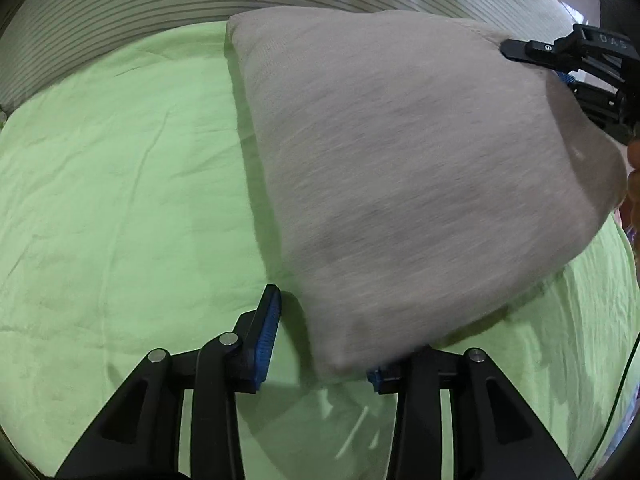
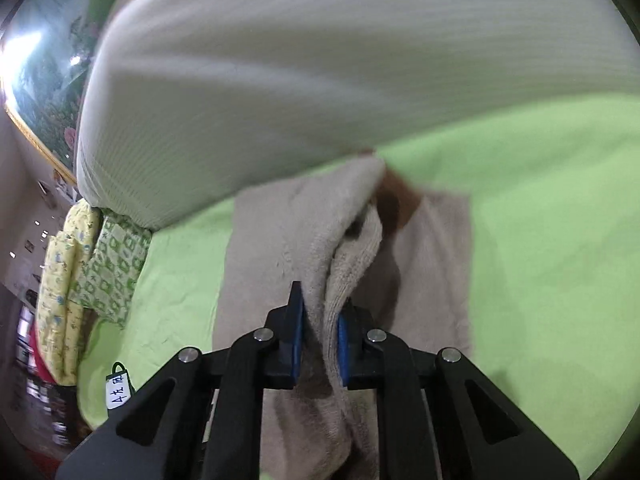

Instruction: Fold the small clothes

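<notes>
Right gripper (image 2: 320, 336) clenched on a bunched edge of the beige garment (image 1: 400, 168); garment lies on the green sheet (image 1: 120, 200); left gripper (image 1: 324, 344) parted, garment corner between fingers, unpinched.

Beige garment (image 1: 400, 168); lime-green sheet (image 1: 120, 200); white grey-striped pillow (image 2: 320, 60).

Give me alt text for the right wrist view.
The right claw pinches a raised fold of beige cloth between its blue pads, over a green sheet. A striped white pillow fills the top, and patterned yellow-green bedding sits at left.
</notes>
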A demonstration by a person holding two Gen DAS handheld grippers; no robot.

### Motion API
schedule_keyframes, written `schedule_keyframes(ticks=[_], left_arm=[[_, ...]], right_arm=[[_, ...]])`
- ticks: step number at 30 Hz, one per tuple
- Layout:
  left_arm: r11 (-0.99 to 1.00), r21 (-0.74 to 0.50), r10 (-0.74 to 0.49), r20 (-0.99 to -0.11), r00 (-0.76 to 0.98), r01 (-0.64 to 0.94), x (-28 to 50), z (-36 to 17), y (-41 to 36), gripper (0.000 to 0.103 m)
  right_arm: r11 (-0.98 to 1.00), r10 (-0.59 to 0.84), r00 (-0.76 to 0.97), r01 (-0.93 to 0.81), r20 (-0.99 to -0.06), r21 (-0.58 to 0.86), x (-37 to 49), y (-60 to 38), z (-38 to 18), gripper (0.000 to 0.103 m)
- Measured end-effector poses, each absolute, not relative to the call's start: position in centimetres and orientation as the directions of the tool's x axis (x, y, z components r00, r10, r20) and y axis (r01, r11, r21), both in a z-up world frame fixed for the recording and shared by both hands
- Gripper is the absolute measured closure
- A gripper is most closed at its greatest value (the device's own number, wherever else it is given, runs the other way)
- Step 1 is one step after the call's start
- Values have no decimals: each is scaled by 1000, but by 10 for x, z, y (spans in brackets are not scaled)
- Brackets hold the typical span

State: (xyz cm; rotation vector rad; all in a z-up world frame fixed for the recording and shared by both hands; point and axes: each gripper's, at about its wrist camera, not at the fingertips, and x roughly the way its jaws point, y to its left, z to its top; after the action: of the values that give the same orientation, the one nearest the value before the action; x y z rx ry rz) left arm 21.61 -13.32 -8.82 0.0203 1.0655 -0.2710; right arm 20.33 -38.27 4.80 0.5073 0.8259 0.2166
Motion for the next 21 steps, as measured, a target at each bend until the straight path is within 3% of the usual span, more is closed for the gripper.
schedule_keyframes(ticks=[6, 9, 15, 19, 21], left_arm=[[965, -123, -217, -871, 441, 232, 220, -95, -135, 66], [961, -110, -216, -874, 435, 256, 225, -94, -141, 65], [948, -170, -269, -881, 390, 269, 224, -83, -128, 63], [929, -249, -341, -862, 374, 274, 215, -71, -113, 51], [918, -293, -379, -848, 371, 267, 214, -62, -102, 50]], right_arm=[[918, 278, 576, 76, -769, 389, 213, -394, 1, 88], [934, 247, 583, 70, -774, 350, 214, -388, -8, 87], [920, 237, 627, 102, -743, 379, 195, -410, 10, 69], [909, 232, 665, 112, -710, 402, 165, -413, 25, 43], [910, 230, 671, 109, -705, 400, 157, -412, 27, 38]])
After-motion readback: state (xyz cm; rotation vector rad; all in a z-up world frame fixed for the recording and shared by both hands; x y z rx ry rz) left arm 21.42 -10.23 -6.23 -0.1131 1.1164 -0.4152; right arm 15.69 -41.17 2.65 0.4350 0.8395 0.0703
